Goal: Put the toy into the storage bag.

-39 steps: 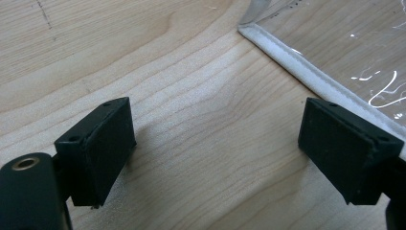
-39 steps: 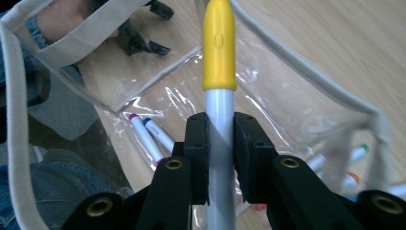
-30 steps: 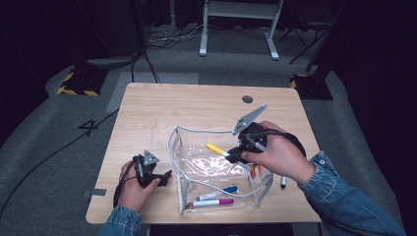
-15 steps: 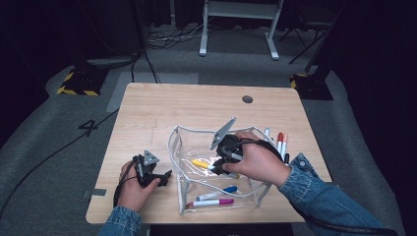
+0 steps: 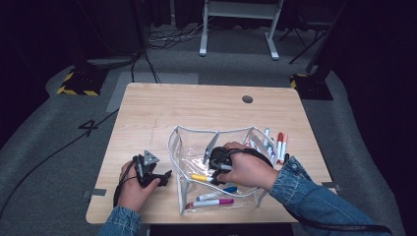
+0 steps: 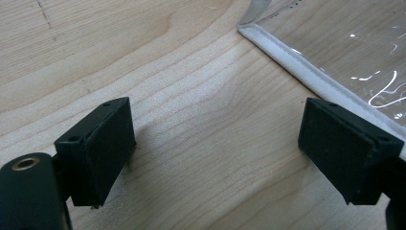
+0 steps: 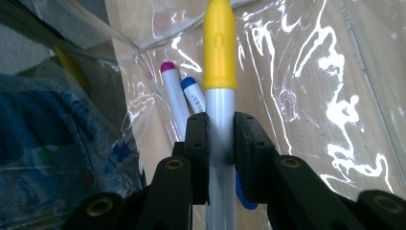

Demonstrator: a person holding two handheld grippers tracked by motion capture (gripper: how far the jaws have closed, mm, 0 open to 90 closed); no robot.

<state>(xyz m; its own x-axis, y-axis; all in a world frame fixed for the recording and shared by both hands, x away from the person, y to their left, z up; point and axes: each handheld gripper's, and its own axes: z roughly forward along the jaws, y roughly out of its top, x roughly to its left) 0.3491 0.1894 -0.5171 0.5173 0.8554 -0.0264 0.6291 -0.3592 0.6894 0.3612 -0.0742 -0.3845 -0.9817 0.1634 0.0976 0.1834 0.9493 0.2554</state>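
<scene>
Marker going into the clear pouch.
Right gripper (image 7: 220, 143) is pinching the yellow-capped marker (image 7: 219, 72) inside the clear pouch (image 5: 196, 142) near the table's (image 5: 196, 108) front edge; left gripper's (image 6: 215, 158) jaws are standing spread.

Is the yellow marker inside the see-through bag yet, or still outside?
Inside. The right gripper holds the yellow marker within the clear bag's walls, above the pink marker.

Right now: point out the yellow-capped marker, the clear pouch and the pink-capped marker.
yellow-capped marker (image 7: 219, 45), right gripper view, on its cap.
clear pouch (image 5: 173, 147), high view, on its left rim.
pink-capped marker (image 5: 210, 202), high view, mid-barrel.
</scene>
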